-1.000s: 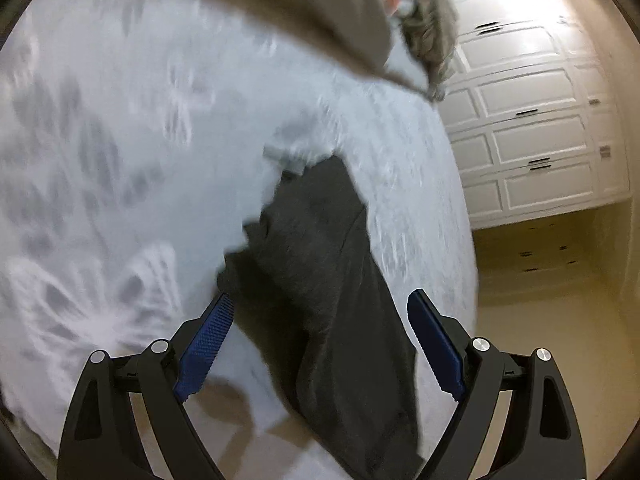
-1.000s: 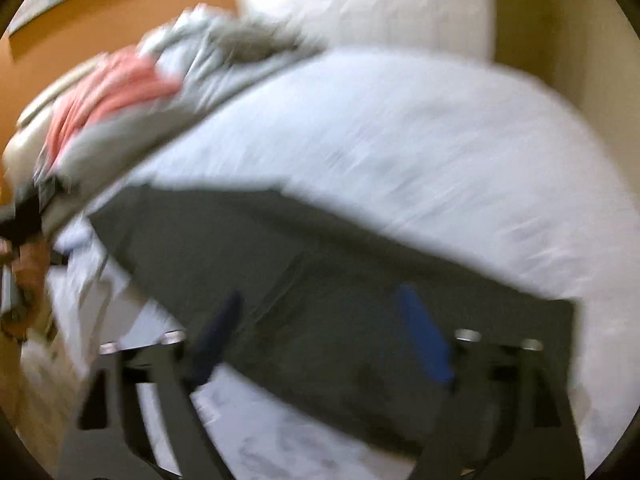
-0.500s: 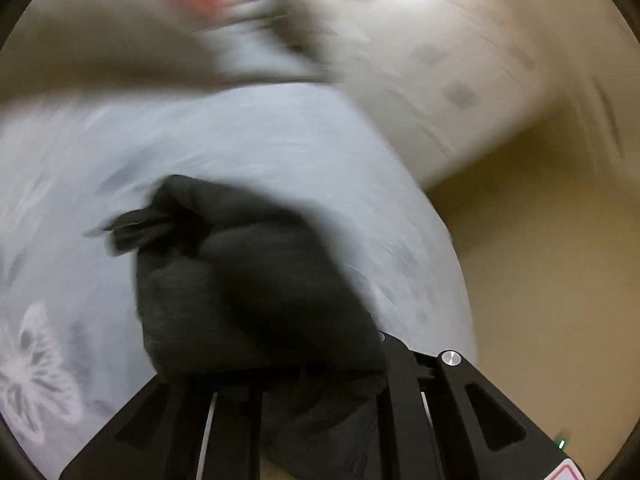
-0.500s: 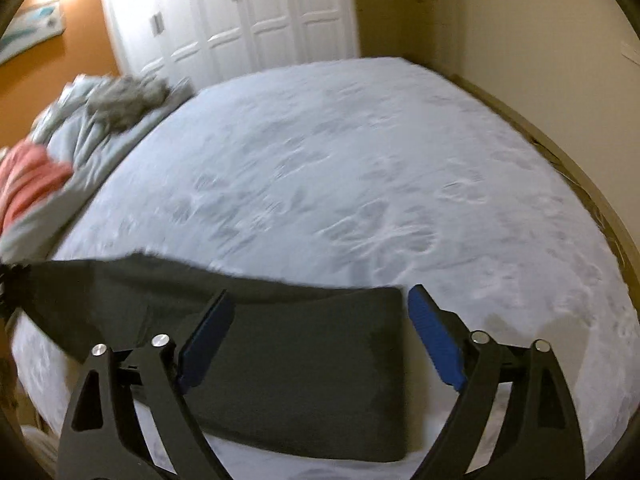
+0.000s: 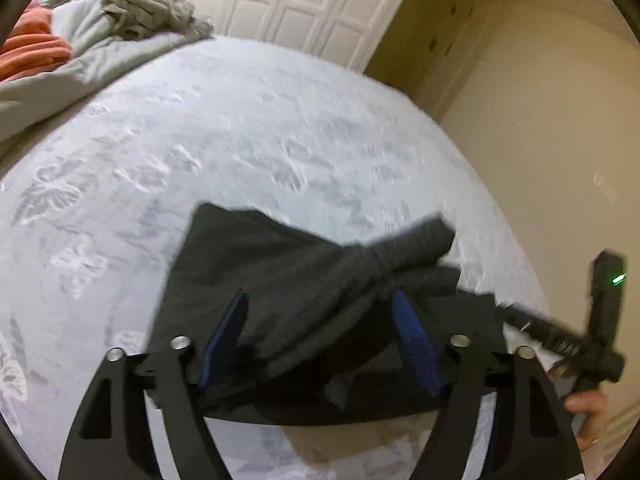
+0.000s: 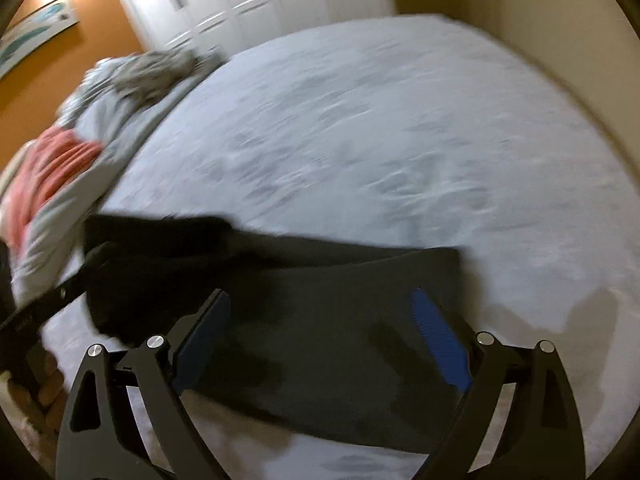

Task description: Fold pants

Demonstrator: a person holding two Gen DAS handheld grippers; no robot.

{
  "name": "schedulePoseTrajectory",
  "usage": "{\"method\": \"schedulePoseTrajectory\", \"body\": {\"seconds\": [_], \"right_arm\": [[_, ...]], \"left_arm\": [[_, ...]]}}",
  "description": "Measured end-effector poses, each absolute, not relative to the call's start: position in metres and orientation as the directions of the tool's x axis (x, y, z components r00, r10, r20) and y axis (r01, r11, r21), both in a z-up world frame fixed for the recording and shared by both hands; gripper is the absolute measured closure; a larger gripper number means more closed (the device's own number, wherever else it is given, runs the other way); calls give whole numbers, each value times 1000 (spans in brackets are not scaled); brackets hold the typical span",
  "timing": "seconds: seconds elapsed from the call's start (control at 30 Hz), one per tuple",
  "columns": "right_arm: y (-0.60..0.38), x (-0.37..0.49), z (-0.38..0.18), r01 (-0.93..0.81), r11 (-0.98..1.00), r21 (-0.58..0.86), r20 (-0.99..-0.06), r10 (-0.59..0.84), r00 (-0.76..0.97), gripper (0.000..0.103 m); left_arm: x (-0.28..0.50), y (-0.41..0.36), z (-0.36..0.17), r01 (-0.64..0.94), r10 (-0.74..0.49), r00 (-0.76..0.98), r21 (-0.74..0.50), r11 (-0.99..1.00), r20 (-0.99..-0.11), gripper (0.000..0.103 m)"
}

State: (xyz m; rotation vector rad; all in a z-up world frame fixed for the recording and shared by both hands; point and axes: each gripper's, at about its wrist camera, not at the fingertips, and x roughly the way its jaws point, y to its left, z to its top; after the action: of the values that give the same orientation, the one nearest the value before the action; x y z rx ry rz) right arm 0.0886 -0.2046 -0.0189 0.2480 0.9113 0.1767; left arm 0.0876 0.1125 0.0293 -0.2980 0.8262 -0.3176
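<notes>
We're looking at a bed [image 5: 280,128] with a pale butterfly-print cover that fills most of both views, though the right wrist view is smeared with blur, so the print barely reads there. At its far end there's a heap of bedding [image 6: 132,92] with something orange-pink [image 6: 48,176] on it; we can't make out what that is. White panelled closet doors [image 5: 304,4] stand behind, cut off by the frame.

The dark grey pants [image 5: 288,288] lie near the bed's close edge, partly folded, one end flopped over and bunched toward the right in the left wrist view. Their near edge hides behind the gripper fingers.

The left gripper [image 5: 320,340] is opening, its blue pads clear of the cloth, with the pants below and between them, so it's released. The right gripper [image 6: 320,340] hangs wide apart over the flat part of the pants [image 6: 320,312], gripping nothing. A hand [image 5: 588,408] peeks in at the edge, mostly cut off.
</notes>
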Motion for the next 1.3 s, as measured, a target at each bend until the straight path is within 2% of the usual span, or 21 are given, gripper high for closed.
{"method": "schedulePoseTrajectory", "body": {"seconds": [0.1, 0.13, 0.17, 0.23, 0.33, 0.47, 0.57, 0.6, 0.63, 0.67, 0.7, 0.8, 0.9, 1.0, 1.1, 1.2, 1.27, 1.3], "right_arm": [[-188, 103, -35, -88, 908, 411, -749, 391, 535, 13], [-185, 107, -41, -85, 883, 462, -741, 437, 511, 13], [-184, 109, -45, -81, 865, 496, -732, 466, 497, 13], [-185, 110, -54, -64, 805, 590, -696, 547, 465, 13], [-180, 111, -68, -41, 743, 668, -667, 621, 412, 13], [-148, 112, -82, -76, 767, 637, -691, 612, 385, 14], [-119, 113, -87, -153, 779, 608, -695, 615, 372, 28], [-109, 113, -89, -171, 790, 589, -699, 604, 383, 38], [-102, 112, -90, -187, 803, 567, -703, 589, 399, 50], [-95, 111, -90, -214, 819, 532, -711, 569, 413, 73], [-90, 110, -89, -234, 821, 520, -711, 568, 415, 85], [-89, 104, -59, -289, 816, 501, -675, 577, 460, 87], [-82, 86, -13, -397, 853, 339, -675, 514, 528, 87], [-97, 79, -7, -355, 884, 305, -688, 462, 560, 87], [-157, 73, 13, -245, 911, 331, -684, 411, 603, 87], [-201, 77, -7, -181, 919, 350, -760, 392, 519, 85], [-218, 88, -52, -49, 949, 311, -861, 303, 409, 82], [-218, 89, -62, -32, 957, 289, -879, 279, 387, 80]], "left_arm": [[85, 133, 47, 246, -512, 631, -475, 845, -583, 25], [80, 141, 55, 300, -573, 620, -513, 804, -536, 19], [79, 148, 59, 300, -571, 640, -516, 802, -515, 12], [75, 163, 60, 228, -474, 713, -468, 854, -517, 11], [82, 172, 50, 126, -360, 722, -400, 908, -590, 11], [82, 172, 40, 77, -270, 718, -313, 947, -642, 11], [81, 172, 36, 74, -248, 721, -284, 956, -647, 11], [80, 173, 35, 71, -237, 725, -271, 960, -647, 11], [76, 176, 33, 65, -214, 732, -247, 967, -646, 11], [74, 175, 33, 60, -197, 738, -229, 972, -645, 11], [74, 175, 33, 56, -184, 744, -214, 975, -642, 11], [69, 179, 37, 56, -192, 755, -230, 972, -627, 11], [68, 181, 40, 56, -211, 755, -260, 964, -621, 11], [72, 177, 38, 45, -198, 749, -248, 968, -633, 11], [72, 172, 38, 60, -217, 745, -260, 964, -631, 11], [76, 157, 33, 87, -242, 728, -263, 961, -641, 11], [85, 144, 23, 106, -276, 686, -283, 953, -673, 11], [91, 138, 16, 111, -299, 654, -303, 947, -695, 11]]}}
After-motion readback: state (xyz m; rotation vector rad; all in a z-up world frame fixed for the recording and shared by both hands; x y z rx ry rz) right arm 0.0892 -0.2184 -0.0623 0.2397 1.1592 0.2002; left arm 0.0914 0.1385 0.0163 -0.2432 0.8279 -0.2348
